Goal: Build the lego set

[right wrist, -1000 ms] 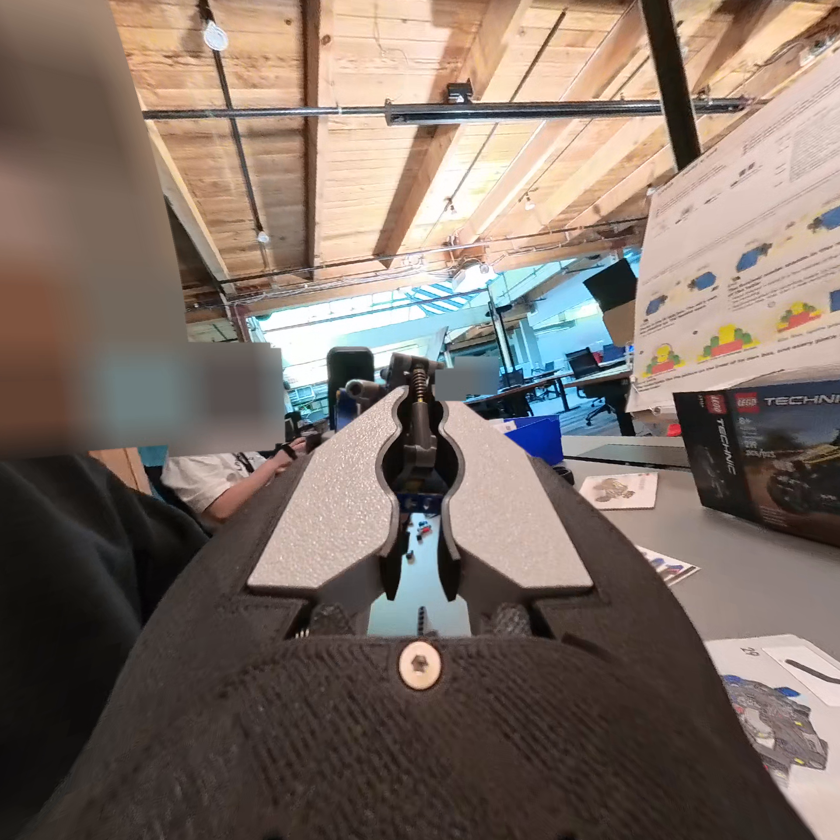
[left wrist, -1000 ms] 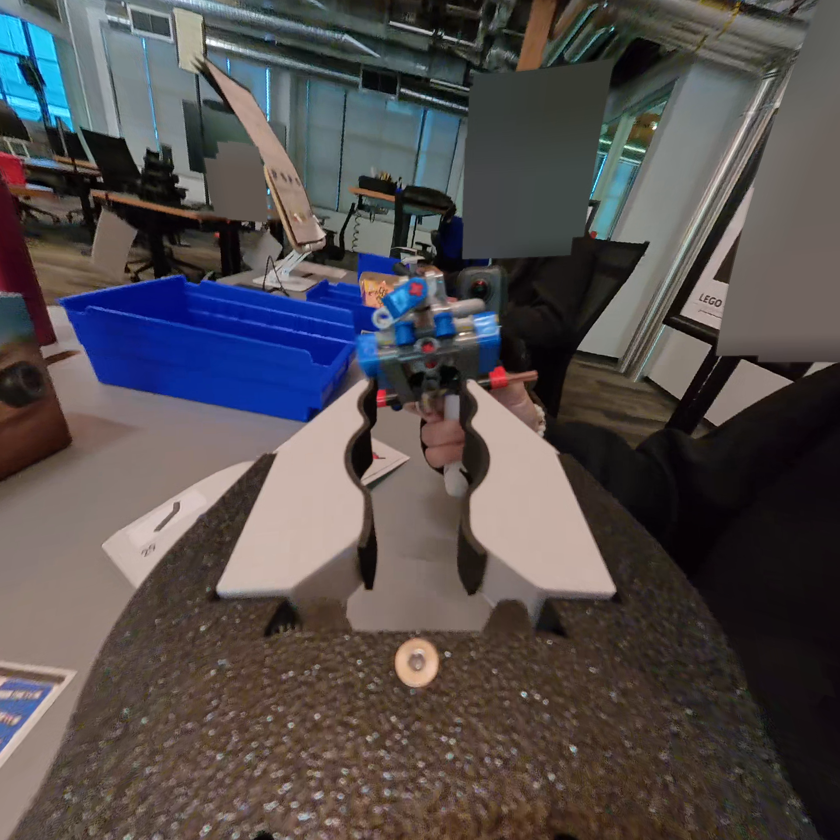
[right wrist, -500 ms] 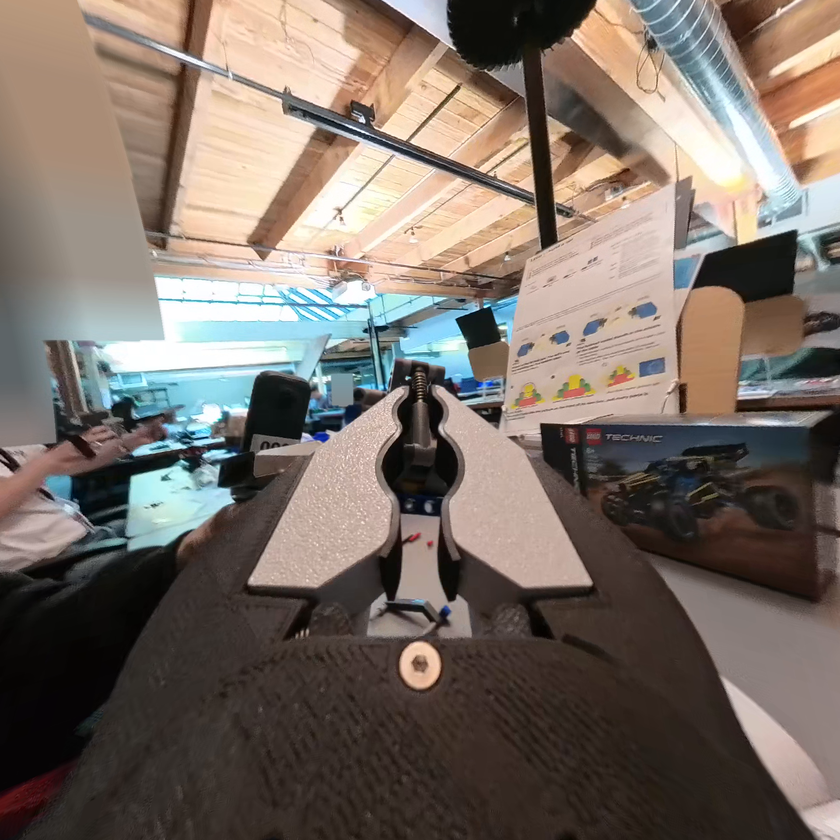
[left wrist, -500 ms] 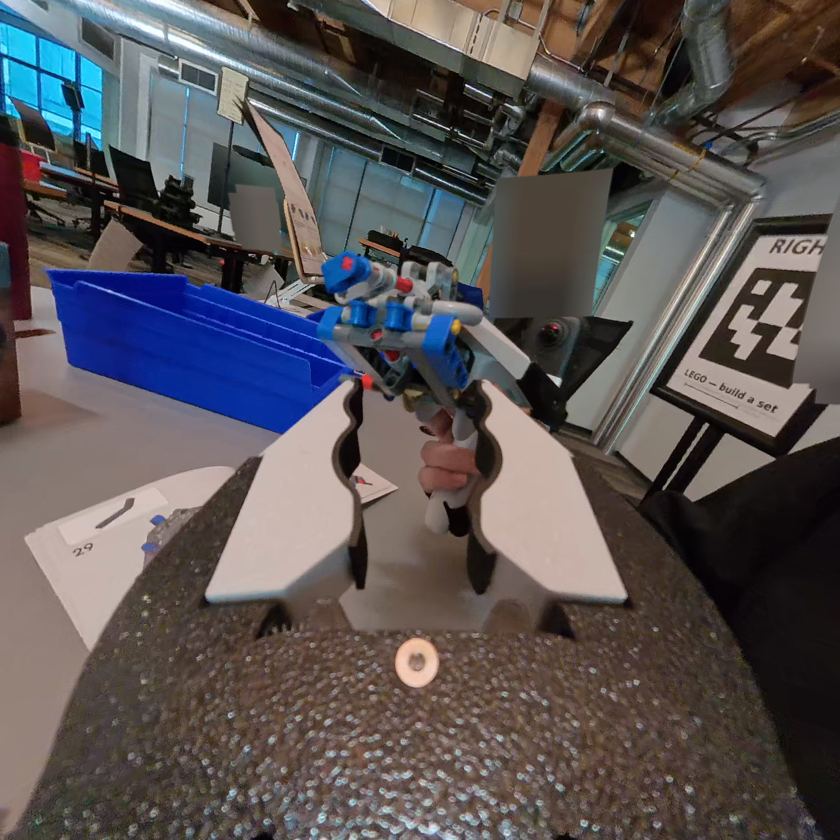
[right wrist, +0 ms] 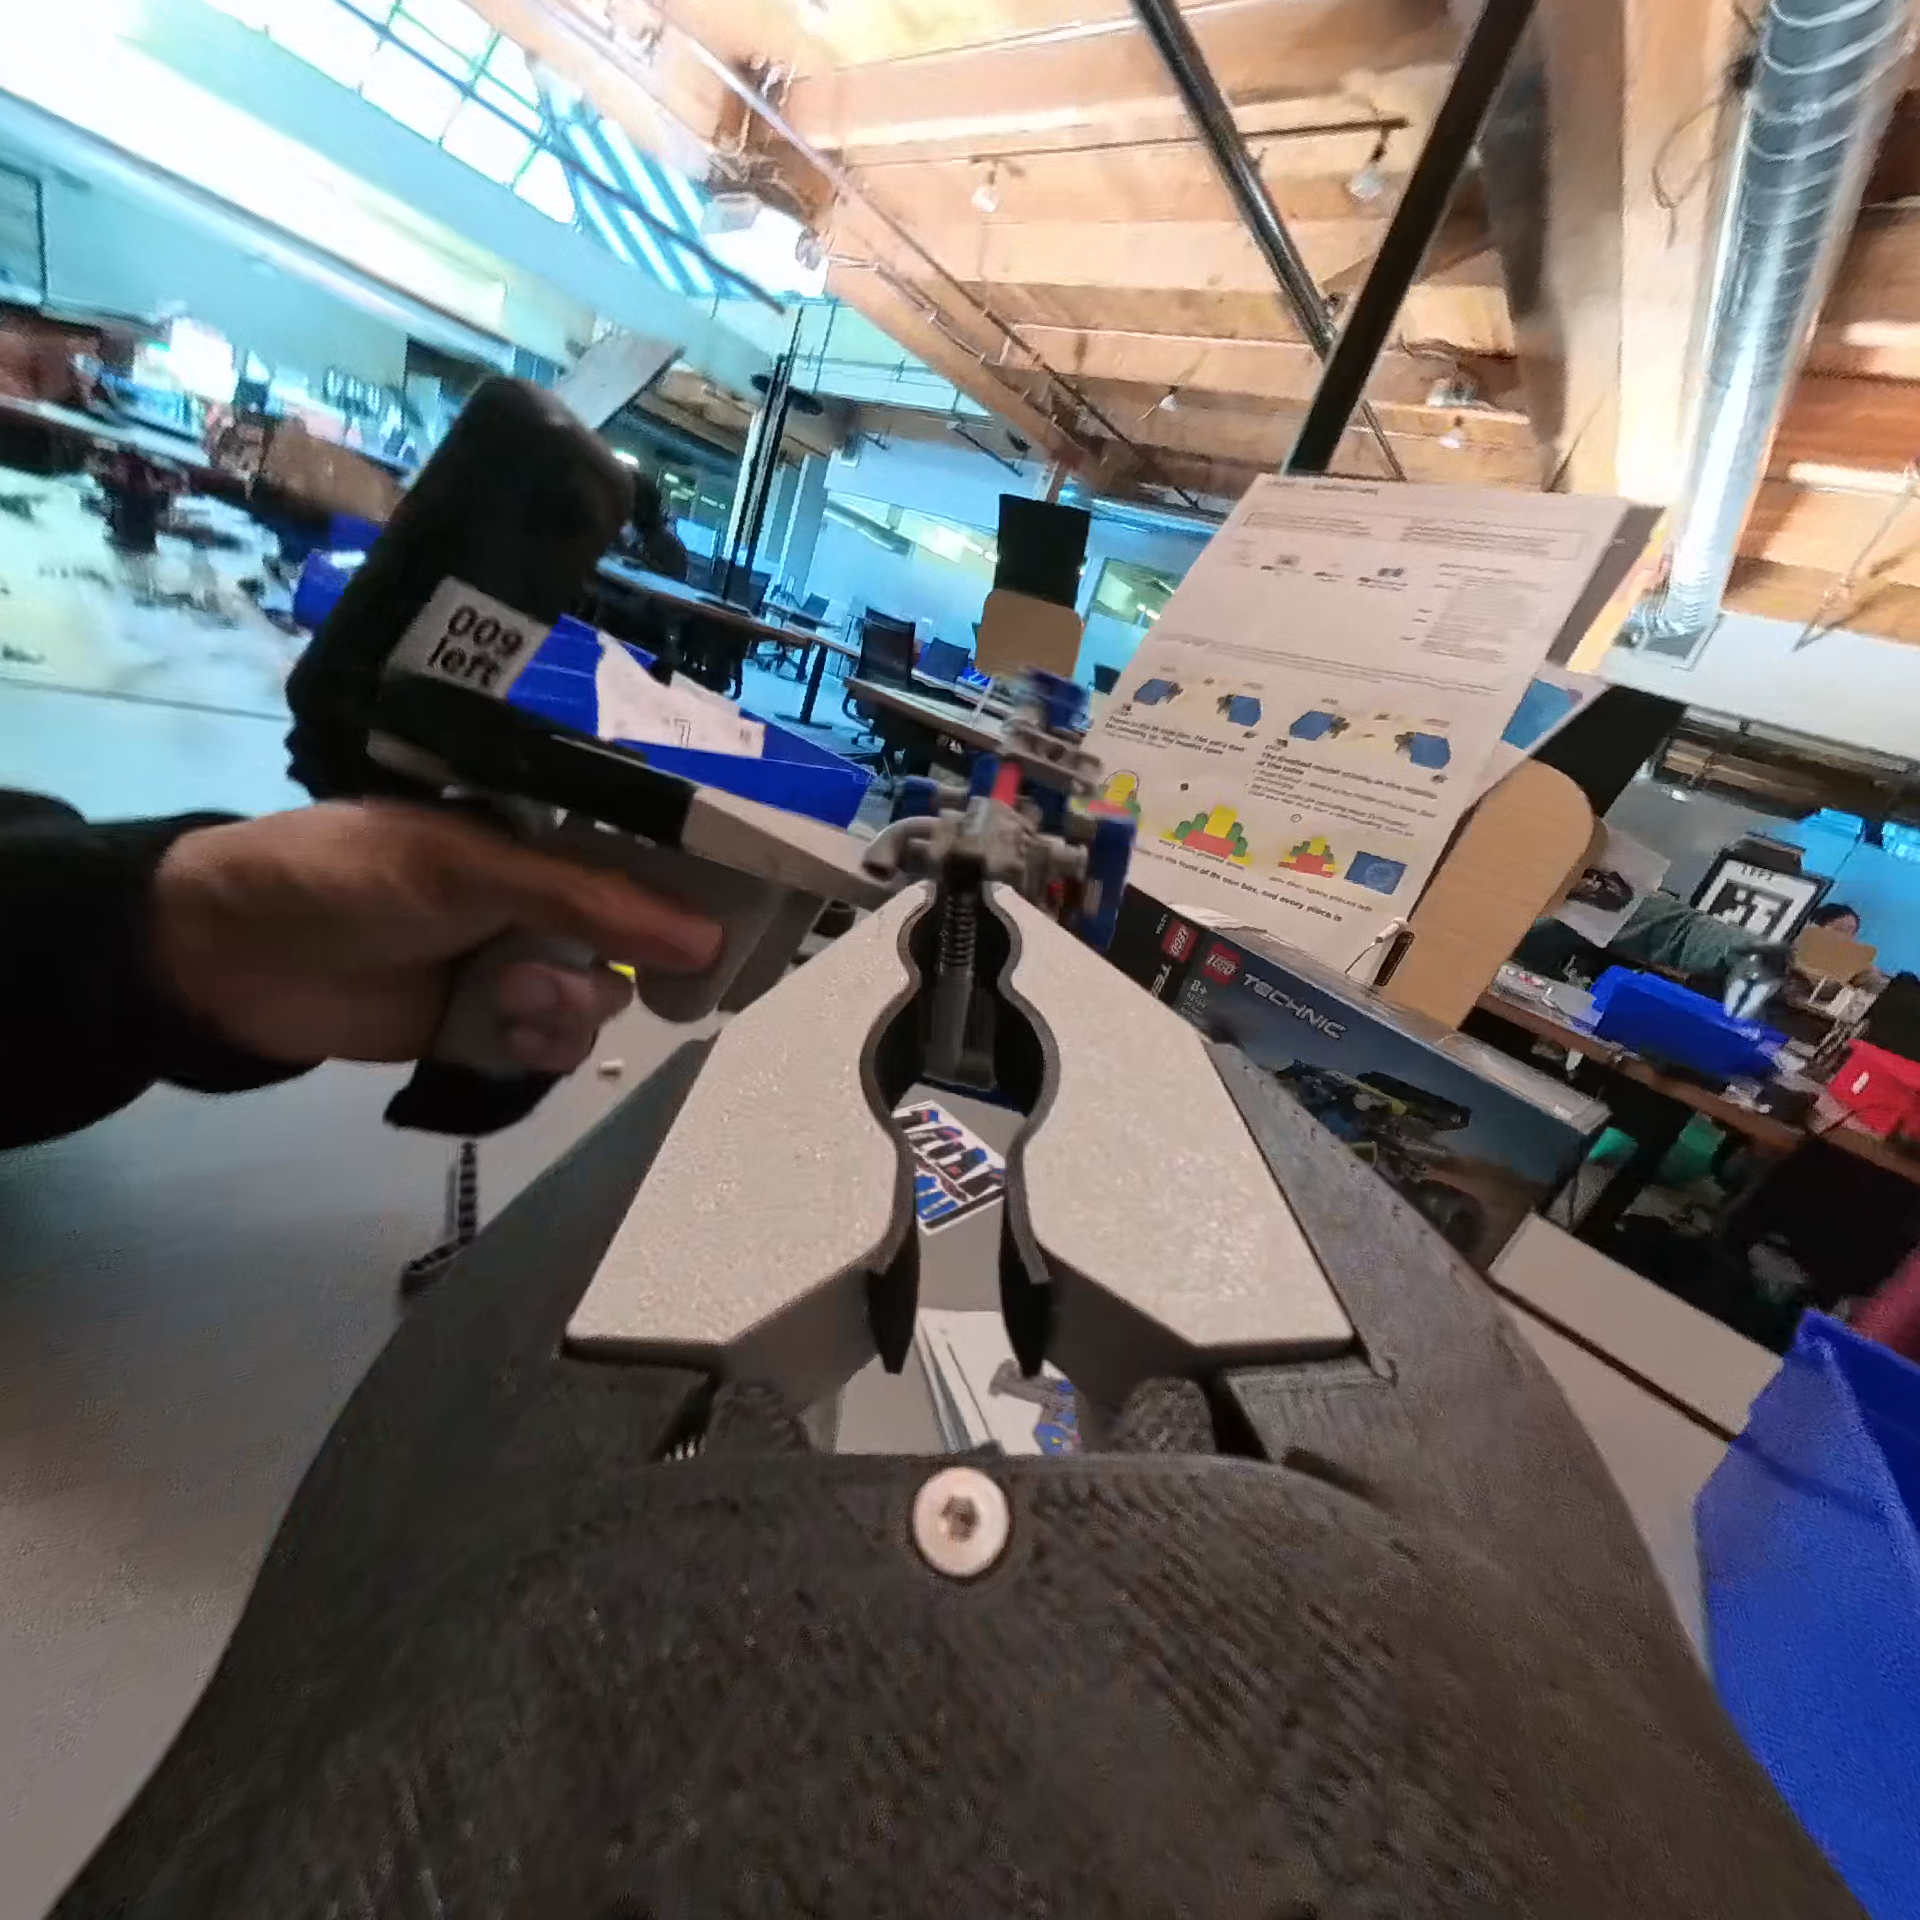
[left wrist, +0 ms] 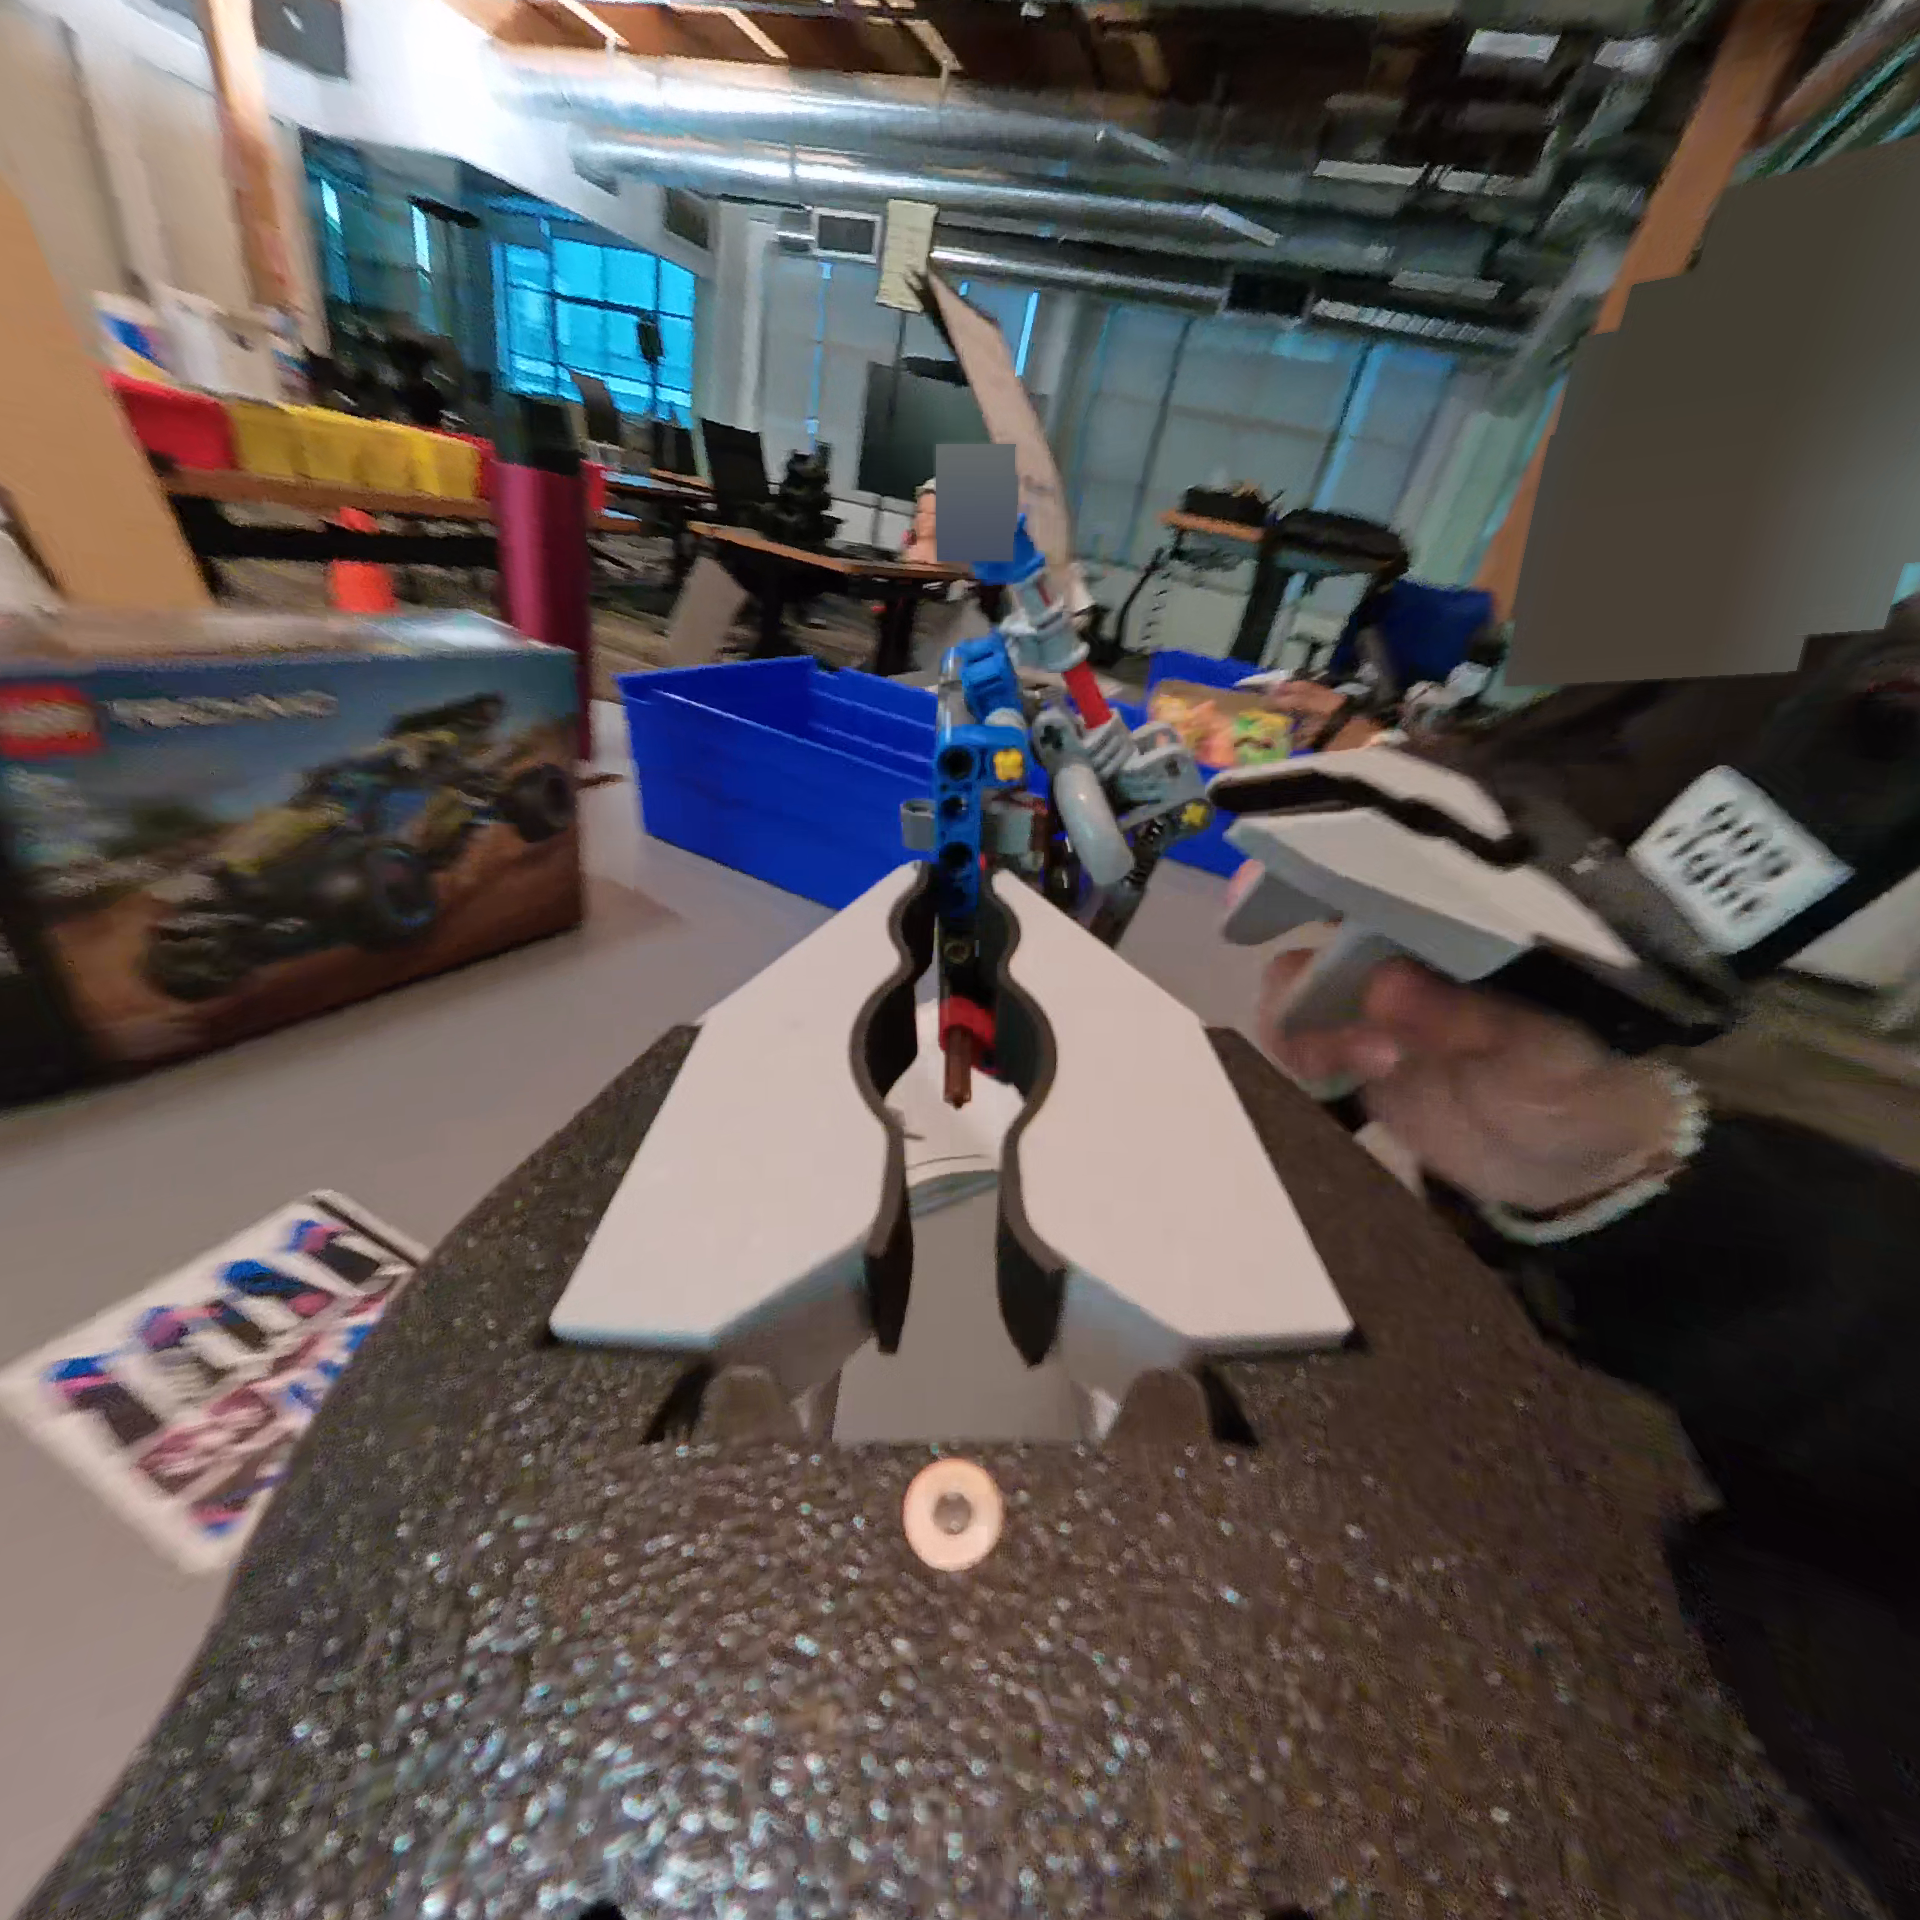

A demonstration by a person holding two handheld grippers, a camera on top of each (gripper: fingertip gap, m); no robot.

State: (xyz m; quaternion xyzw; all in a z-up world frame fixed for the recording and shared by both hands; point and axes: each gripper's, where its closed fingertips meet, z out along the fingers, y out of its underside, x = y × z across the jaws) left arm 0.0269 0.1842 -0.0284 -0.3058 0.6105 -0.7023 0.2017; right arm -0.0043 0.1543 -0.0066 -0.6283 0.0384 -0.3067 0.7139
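A partly built lego assembly (left wrist: 997, 790) of blue beams, grey connectors and a red axle is held in the air between both grippers. My left gripper (left wrist: 961, 883) is shut on its blue beam, with a brown axle end sticking back between the jaws. My right gripper (right wrist: 961, 904) is shut on the assembly's black spring shock absorber (right wrist: 958, 966). The assembly (right wrist: 997, 821) stands upright just past the right fingertips. The right gripper (left wrist: 1382, 873) comes in from the right in the left wrist view. The left gripper (right wrist: 623, 800) comes in from the left in the right wrist view.
The lego set box (left wrist: 281, 821) stands on the grey table (left wrist: 436, 1091) at left. Blue bins (left wrist: 790, 769) sit behind the assembly, and another bin (right wrist: 1829, 1558) is at lower right. A sticker sheet (left wrist: 208, 1371), a black chain piece (right wrist: 457, 1205) and an instruction poster (right wrist: 1351, 707) are nearby. The grippers' ends are close to 5 centimetres from one another.
Both grippers have swung and tilted, and the assembly has turned to stand upright. The left jaws have narrowed onto the blue beam. The right gripper keeps its hold on the shock absorber.
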